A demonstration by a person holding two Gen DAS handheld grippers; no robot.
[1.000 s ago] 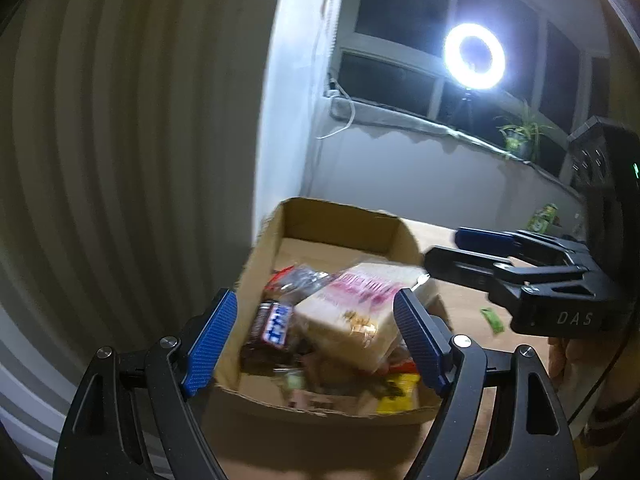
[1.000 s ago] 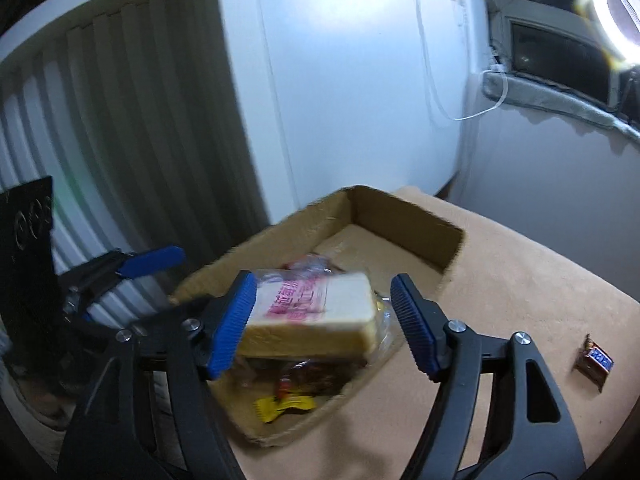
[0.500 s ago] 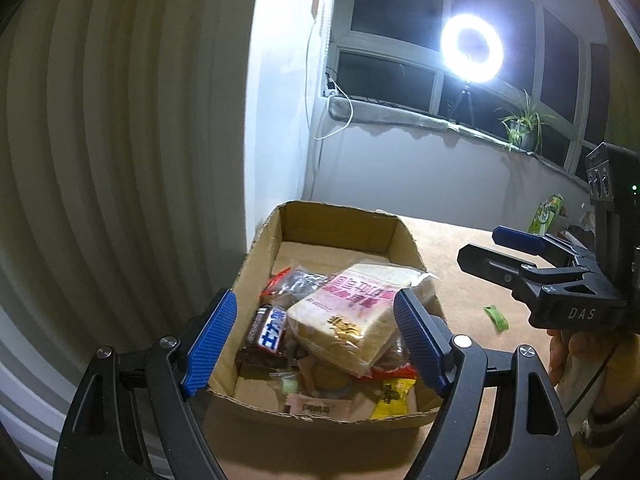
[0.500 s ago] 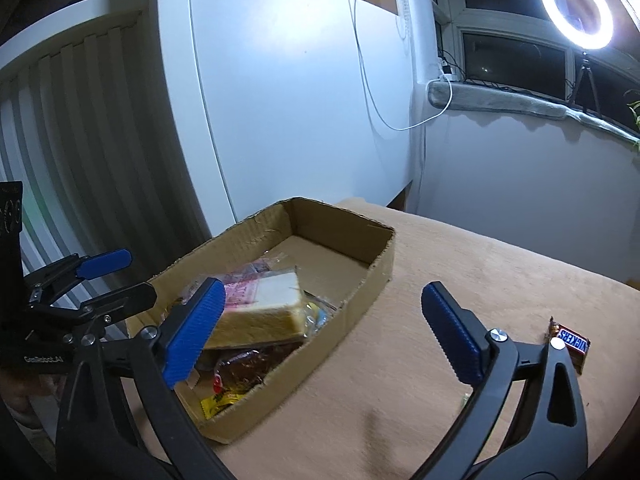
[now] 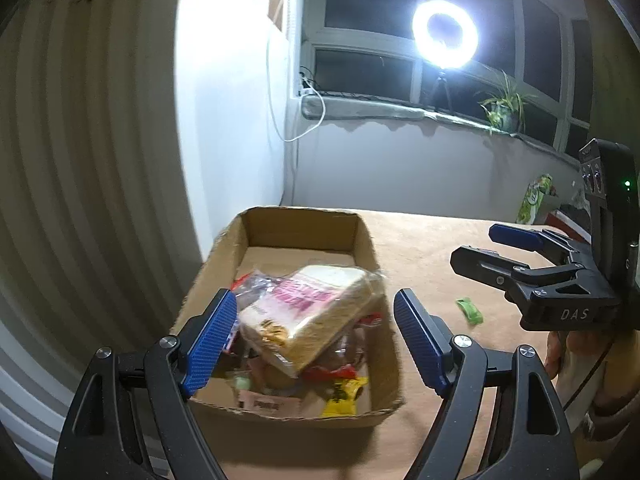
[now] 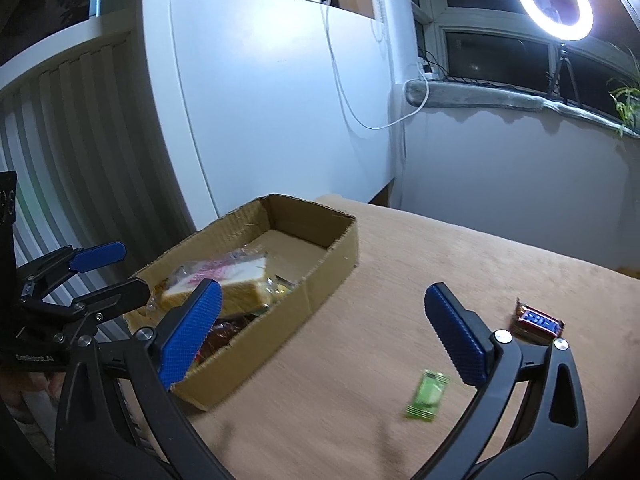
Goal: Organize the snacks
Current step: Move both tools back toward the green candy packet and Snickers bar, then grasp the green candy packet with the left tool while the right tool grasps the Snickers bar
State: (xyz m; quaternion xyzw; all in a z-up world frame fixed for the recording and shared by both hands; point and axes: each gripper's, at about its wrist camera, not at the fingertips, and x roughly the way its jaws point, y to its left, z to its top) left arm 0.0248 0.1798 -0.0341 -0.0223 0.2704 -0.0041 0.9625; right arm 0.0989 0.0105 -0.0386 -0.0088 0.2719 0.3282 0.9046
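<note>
**Operator:** Since a second ago my right hand-held gripper has let go of the wrapped bread and pulled back over the table; its blue pads now stand wide apart with nothing between them. Back then they bracketed that bread above the cardboard box.

**Observer:** Where is the bread now?

**Operator:** Lying tilted in the box, on top of the other packets. From the left wrist view I see a yellow wrapper and a red one beneath it, near the front wall. The far half of the box shows bare cardboard floor.

**Observer:** And your left side?

**Operator:** My left hand-held gripper hangs above the near end of the box, pads apart, holding nothing. The bread sits between them in the view, but I cannot tell any contact; it looks lower than the pads.

**Observer:** Anything left outside the box?

**Operator:** Two pieces on the table. A small green packet lies just beside my right pad in the right wrist view, and a brown-and-red chocolate bar lies farther to the right, well apart from the box. The left camera also catches the green packet, below the right hand-held gripper. A green snack bag stands at the far edge of the table. The ring light glares from the window sill.
</note>
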